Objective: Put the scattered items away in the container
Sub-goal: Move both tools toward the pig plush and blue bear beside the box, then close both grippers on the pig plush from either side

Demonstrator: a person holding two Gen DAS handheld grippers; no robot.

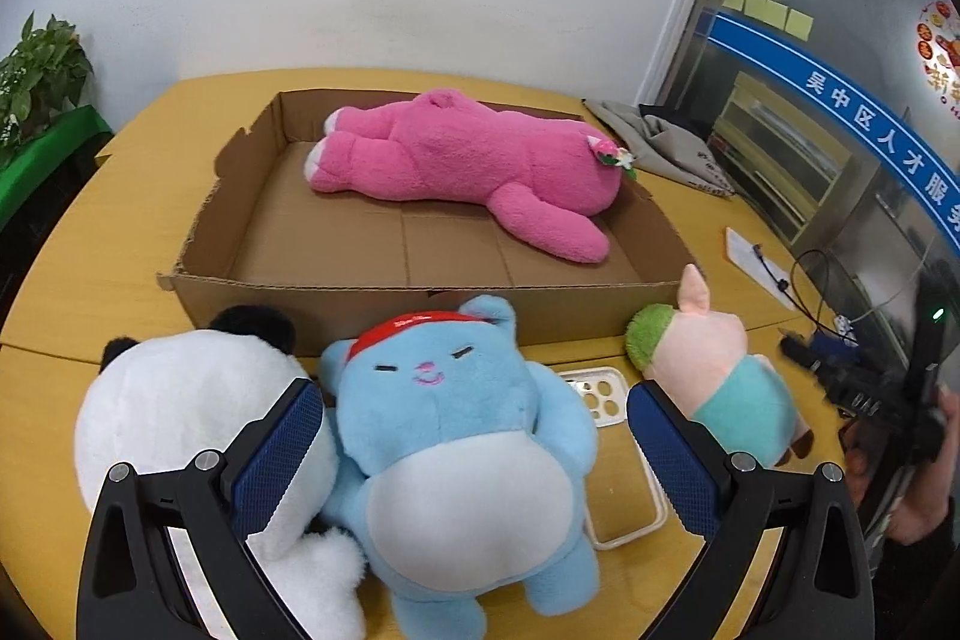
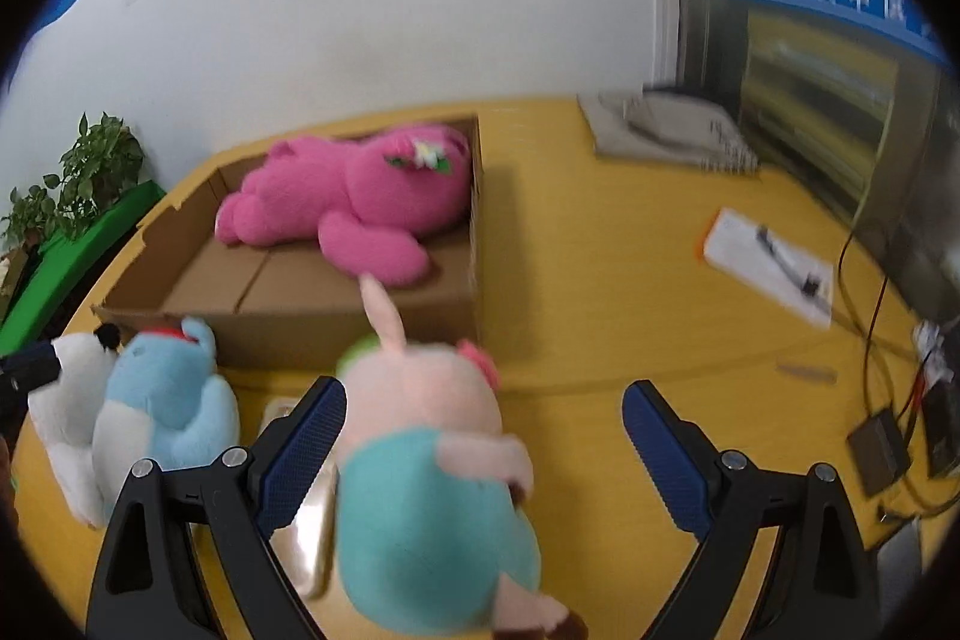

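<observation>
Pink plush in the box, three toys outside

Pink plush bear [image 1: 456,160] lay on its side inside the shallow brown cardboard box [image 1: 336,298] on the yellow wooden desk [image 1: 108,232]. Near the box's front wall sat a white-and-black plush panda [image 1: 180,412], a light-blue plush cat with a red headband [image 1: 456,448] and a pink plush pig in teal clothes [image 2: 432,478]. The left hand-held gripper [image 1: 474,451] stood wide around the cat. The right hand-held gripper [image 2: 483,454] stood wide, the pig between its fingers. A clear phone case [image 1: 612,466] lay between cat and pig.
</observation>
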